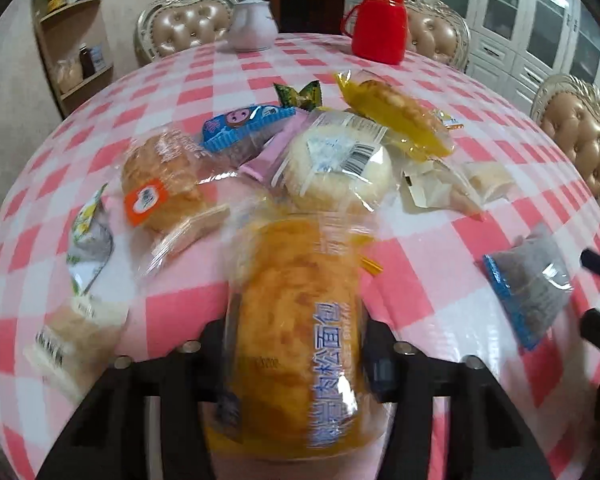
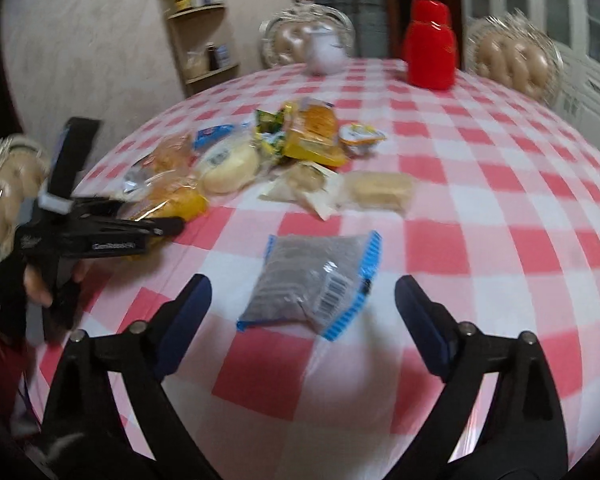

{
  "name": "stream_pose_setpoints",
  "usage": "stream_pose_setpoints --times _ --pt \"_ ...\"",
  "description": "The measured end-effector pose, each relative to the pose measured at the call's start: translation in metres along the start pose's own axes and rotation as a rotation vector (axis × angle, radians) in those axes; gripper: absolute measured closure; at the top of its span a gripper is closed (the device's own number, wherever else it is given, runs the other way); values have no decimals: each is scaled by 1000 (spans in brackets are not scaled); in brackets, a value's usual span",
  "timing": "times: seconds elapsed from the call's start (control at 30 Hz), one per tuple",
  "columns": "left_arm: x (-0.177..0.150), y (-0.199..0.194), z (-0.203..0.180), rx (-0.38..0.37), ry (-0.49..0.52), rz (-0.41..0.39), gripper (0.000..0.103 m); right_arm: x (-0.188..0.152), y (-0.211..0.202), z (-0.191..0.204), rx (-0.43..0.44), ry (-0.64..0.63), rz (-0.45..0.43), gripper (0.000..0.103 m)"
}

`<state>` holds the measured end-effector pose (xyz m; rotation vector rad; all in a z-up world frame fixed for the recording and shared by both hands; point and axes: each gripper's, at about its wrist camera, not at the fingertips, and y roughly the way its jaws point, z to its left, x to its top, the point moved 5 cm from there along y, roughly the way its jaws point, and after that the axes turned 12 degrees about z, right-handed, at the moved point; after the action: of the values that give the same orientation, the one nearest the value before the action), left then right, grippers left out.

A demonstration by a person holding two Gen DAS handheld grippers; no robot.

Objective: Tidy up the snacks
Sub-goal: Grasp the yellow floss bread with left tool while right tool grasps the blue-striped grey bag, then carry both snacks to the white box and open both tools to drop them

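Note:
A long golden bread roll in a clear wrapper with blue print [image 1: 296, 280] sits between the fingers of my left gripper [image 1: 296, 332], which is shut on its sides. From the right wrist view the left gripper [image 2: 168, 228] reaches in at the left over the yellow-wrapped bread [image 2: 180, 204]. My right gripper [image 2: 303, 286] stands open just above the checked tablecloth [image 2: 480, 208]. A grey snack pack with blue edges [image 2: 308, 280] lies flat between and just ahead of its fingers, untouched. That pack [image 1: 528, 284] also shows at the right of the left wrist view.
A heap of wrapped snacks fills the table's middle: a round white cake [image 1: 340, 168], a yellow pack [image 1: 396, 120], a blue pack [image 1: 244, 124], a bun with an orange label [image 1: 160, 188]. A red flask [image 1: 378, 24] and white teapot [image 1: 252, 24] stand at the far edge. Padded chairs [image 1: 580, 136] ring the table.

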<state>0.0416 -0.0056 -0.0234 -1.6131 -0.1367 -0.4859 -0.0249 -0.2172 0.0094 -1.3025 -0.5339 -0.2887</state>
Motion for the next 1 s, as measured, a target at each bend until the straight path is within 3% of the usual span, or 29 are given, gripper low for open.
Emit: stream_pose_setpoints --times 0.1,0.17,0.27,0.33,0.4,0.5,0.57,0.77,1.0 --pt "-11 -9 -3 -31 -32 -19 53 -8 16 1 -35 37 84 9" --pt "-20 -19 -5 -45 -51 -39 53 -5 19 4 -75 31 92 9" --pt "-29 -30 -7 -33 -63 -64 53 5 33 13 -54 44 117 9" --pt "-33 -32 -6 -31 -71 -70 53 9 45 14 -150 30 144 9" --pt "-37 -35 -6 -27 -79 -77 53 10 47 21 -223 0 128 19" --pt "-48 -39 -4 -22 -95 -89 53 9 43 17 -198 20 109 37" --pt "-55 -42 -1 -28 -122 -95 53 9 39 11 -180 50 93 40" --pt "-80 -65 7 -15 -187 -130 53 0 28 22 -55 59 77 41" --pt "-124 -91 18 -6 -236 -156 53 -12 20 72 108 45 67 40"
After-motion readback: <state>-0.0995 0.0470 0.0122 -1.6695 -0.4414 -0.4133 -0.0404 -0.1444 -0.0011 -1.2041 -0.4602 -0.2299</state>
